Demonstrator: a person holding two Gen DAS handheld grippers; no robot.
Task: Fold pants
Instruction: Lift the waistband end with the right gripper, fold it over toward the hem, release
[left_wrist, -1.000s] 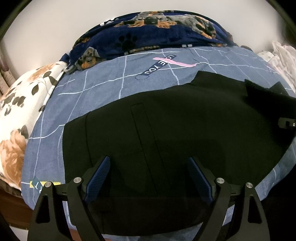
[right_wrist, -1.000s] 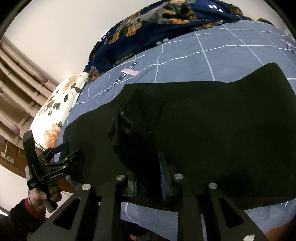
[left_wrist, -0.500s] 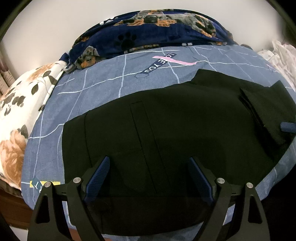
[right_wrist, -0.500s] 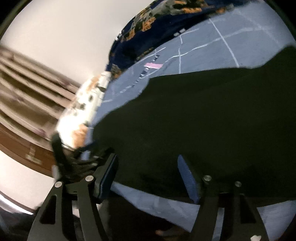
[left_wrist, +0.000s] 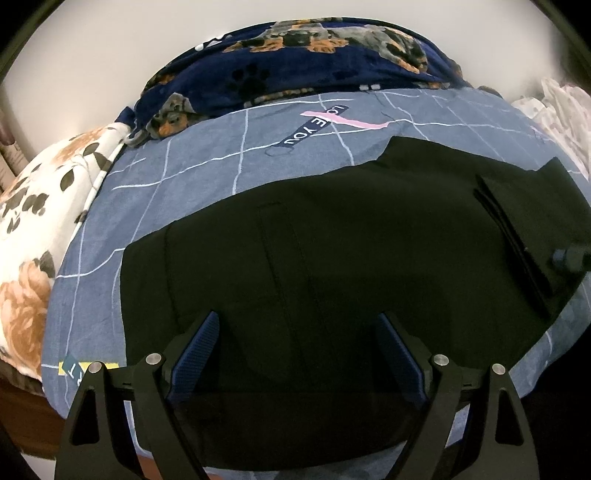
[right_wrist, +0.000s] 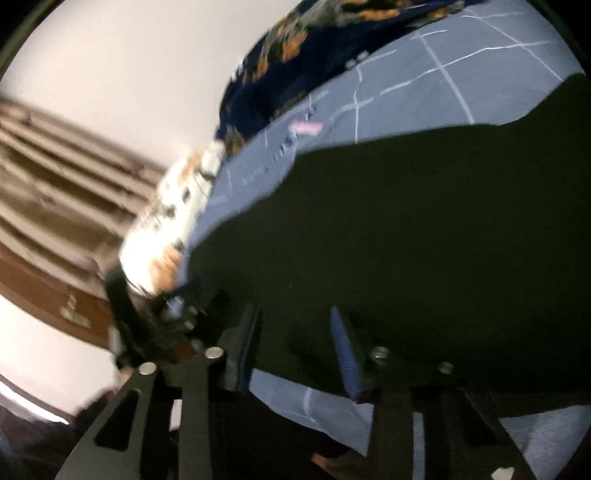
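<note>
Left wrist view: pants (left_wrist: 332, 266), black, matte woven cloth, lying flat on the grid-printed blue bedsheet (left_wrist: 221, 155), long axis crosswise to the jaws. Left gripper (left_wrist: 297, 354) spread wide, empty, over the near hem. One end already doubled over at far right. Right gripper (right_wrist: 295, 350), blurred, spread, empty, at the pants' near edge.

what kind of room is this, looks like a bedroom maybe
Most likely a bedroom: the black pants lie spread on a bed with a blue grid-pattern sheet, a floral pillow at one side and a navy dog-print blanket bunched against the wall.
</note>
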